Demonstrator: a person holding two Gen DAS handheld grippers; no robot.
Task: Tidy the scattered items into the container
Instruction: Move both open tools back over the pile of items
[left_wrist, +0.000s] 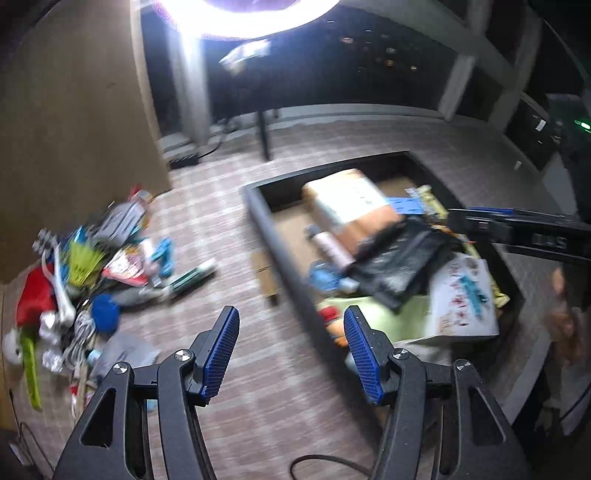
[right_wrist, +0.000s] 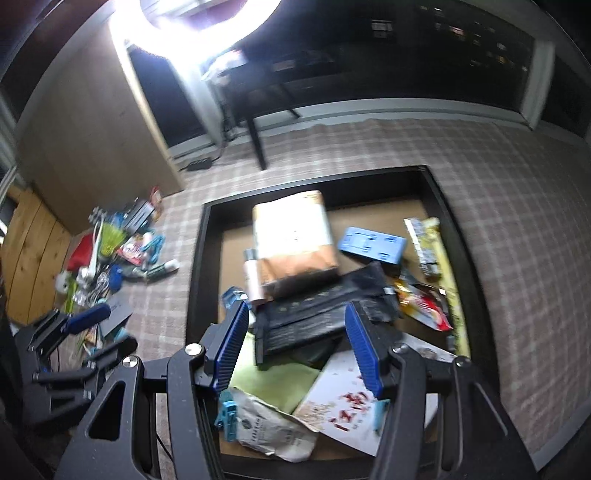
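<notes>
Jaws wide and empty on both the left gripper (left_wrist: 291, 350) and right gripper (right_wrist: 295, 343), so best swing left from the half-filled container (left_wrist: 273, 240) to the pile of scattered items (left_wrist: 96, 266) on the carpet, single out one piece, close squarely.

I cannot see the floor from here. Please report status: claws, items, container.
Left claw open, empty. Right claw open, empty, over the container. Pile of scattered items remains on carpet, left of container. Path clear.

The left hand-held gripper (left_wrist: 291, 349) hangs open and empty between the blurred scattered items (left_wrist: 92, 273) and the container (left_wrist: 280, 251).
</notes>
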